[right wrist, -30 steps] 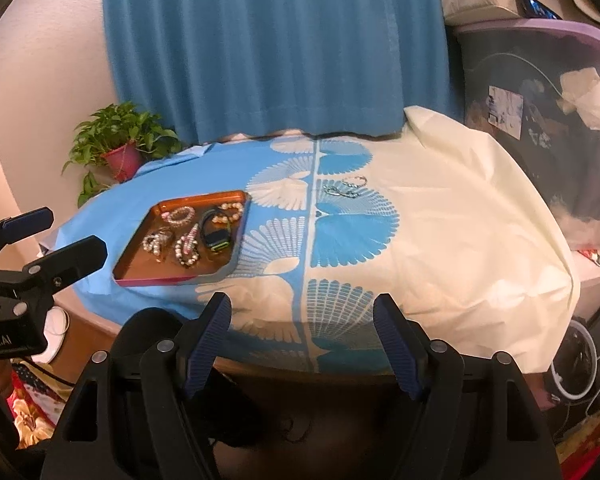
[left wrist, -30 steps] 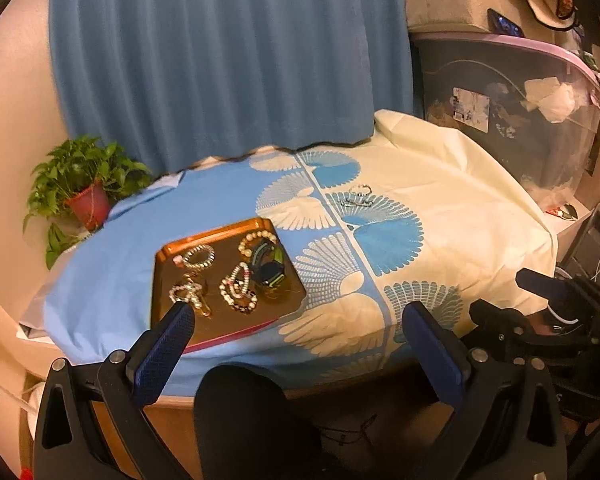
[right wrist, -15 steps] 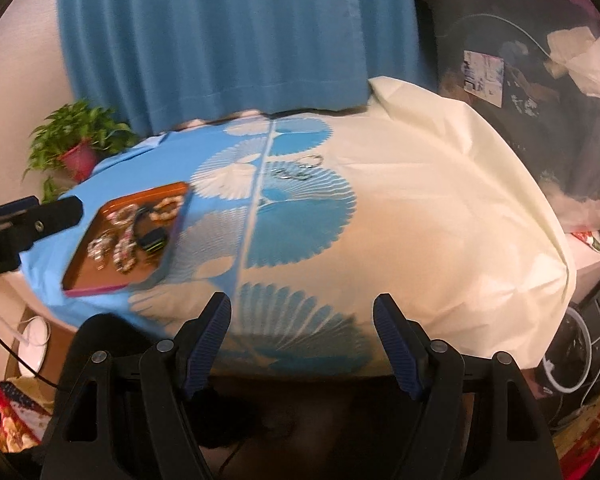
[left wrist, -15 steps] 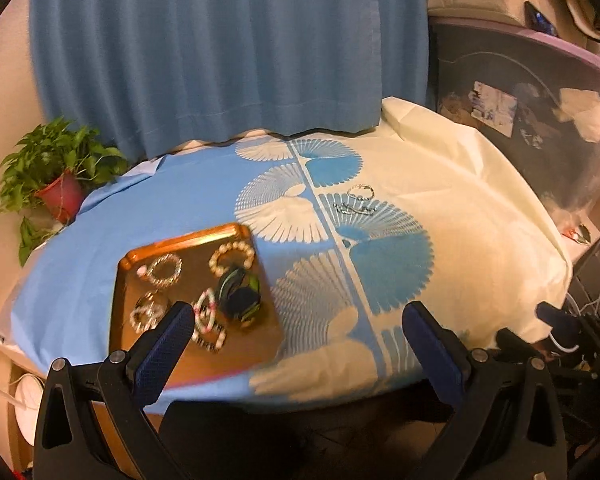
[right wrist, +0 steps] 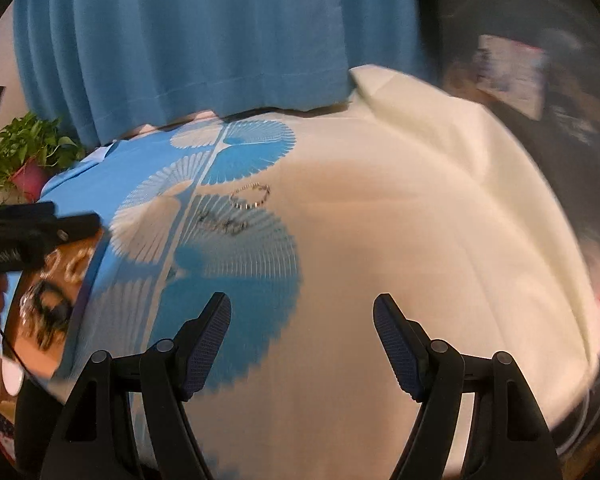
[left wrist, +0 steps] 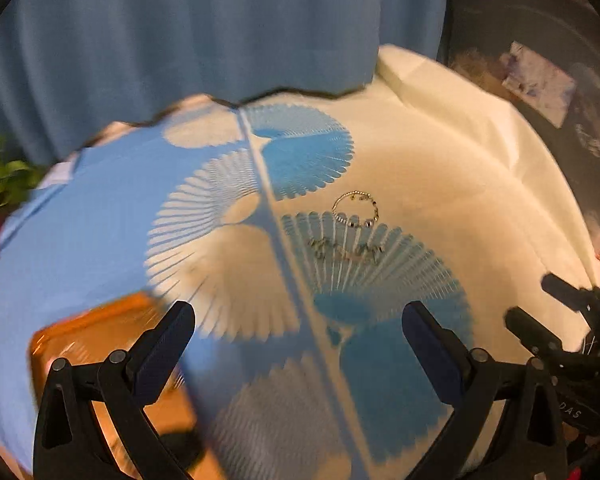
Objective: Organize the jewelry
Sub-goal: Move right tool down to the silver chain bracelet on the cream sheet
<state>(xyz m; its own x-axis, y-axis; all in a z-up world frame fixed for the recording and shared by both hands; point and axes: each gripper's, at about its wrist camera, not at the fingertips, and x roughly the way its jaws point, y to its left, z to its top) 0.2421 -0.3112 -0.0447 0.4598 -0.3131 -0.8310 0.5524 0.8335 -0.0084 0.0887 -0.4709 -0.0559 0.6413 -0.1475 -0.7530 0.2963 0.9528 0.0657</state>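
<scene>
A small silver bracelet (left wrist: 356, 210) lies in a loop on the patterned cloth, with a thin chain (left wrist: 346, 250) just in front of it. Both also show in the right wrist view, the bracelet (right wrist: 250, 197) and the chain (right wrist: 222, 222). An orange tray (left wrist: 100, 336) at the lower left holds several bracelets and a dark watch (right wrist: 54, 306); it shows in the right wrist view too (right wrist: 20, 340). My left gripper (left wrist: 298, 340) is open and empty, above the cloth, short of the chain. My right gripper (right wrist: 302, 332) is open and empty, to the right of the jewelry.
A blue and cream cloth (right wrist: 400, 240) covers the rounded table. A blue curtain (left wrist: 204, 28) hangs behind it. A potted plant (right wrist: 24, 160) stands at the far left. A clear storage bin (left wrist: 540, 80) is at the right. The left gripper's body (right wrist: 32, 232) shows in the right wrist view.
Both grippers have moved forward over the table towards the loose bracelet and chain. The tray has slid to the lower left of both views. Both jaws stay open.
</scene>
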